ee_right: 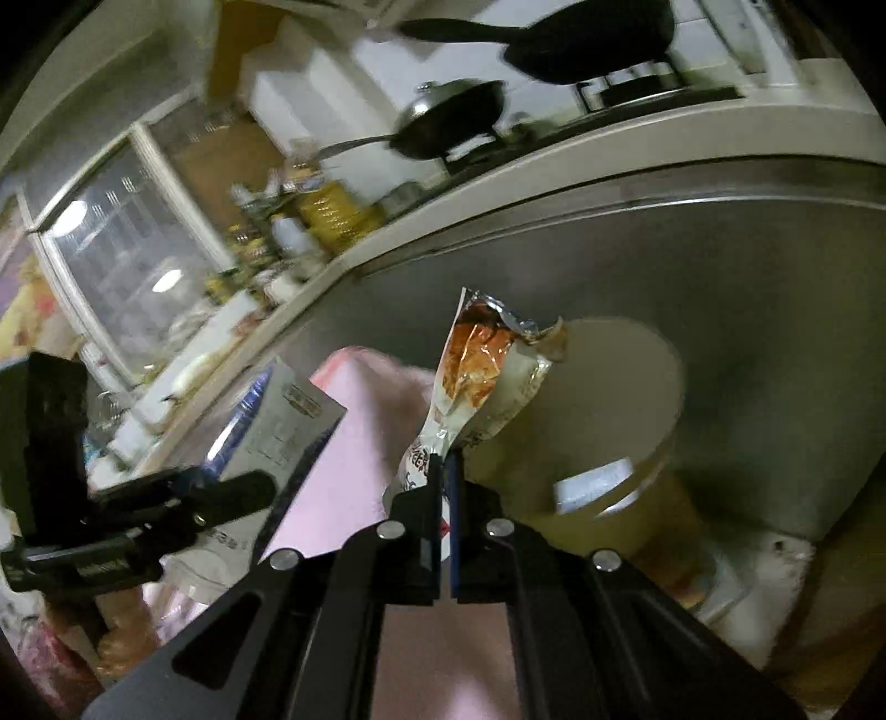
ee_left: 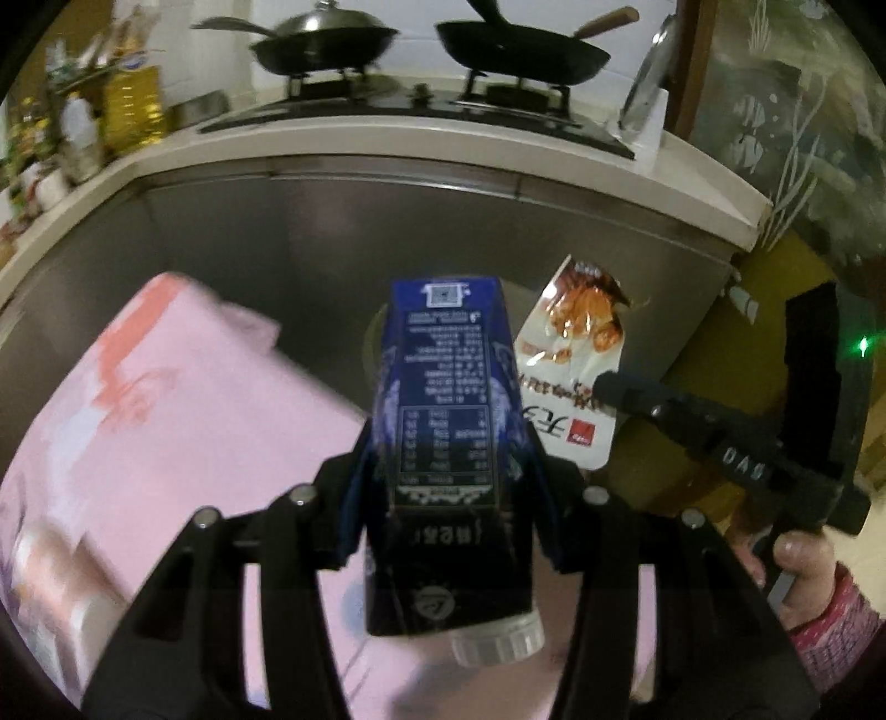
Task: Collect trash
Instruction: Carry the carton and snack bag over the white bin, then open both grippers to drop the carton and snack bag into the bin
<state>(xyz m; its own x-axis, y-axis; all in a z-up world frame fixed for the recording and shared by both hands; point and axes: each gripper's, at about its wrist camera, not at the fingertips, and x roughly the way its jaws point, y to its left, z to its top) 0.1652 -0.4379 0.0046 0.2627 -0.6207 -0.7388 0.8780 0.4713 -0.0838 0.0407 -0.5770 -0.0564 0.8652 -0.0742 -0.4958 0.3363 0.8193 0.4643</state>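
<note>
My left gripper (ee_left: 448,443) is shut on a dark blue drink carton (ee_left: 446,399) with a white screw cap, held above a pink bag (ee_left: 166,443). The carton also shows in the right wrist view (ee_right: 277,421), in the left gripper (ee_right: 243,493). My right gripper (ee_right: 446,471) is shut on the lower end of an empty foil snack wrapper (ee_right: 476,365). The wrapper shows in the left wrist view (ee_left: 576,365), with the right gripper (ee_left: 609,387) clamped on it. A beige round bin (ee_right: 620,399) stands just behind the wrapper.
A steel-fronted kitchen counter (ee_left: 387,221) runs behind, with a stove and two black pans (ee_left: 520,50) on top. Bottles and jars (ee_left: 127,105) stand at the counter's left. A patterned glass door (ee_left: 803,138) is at the right.
</note>
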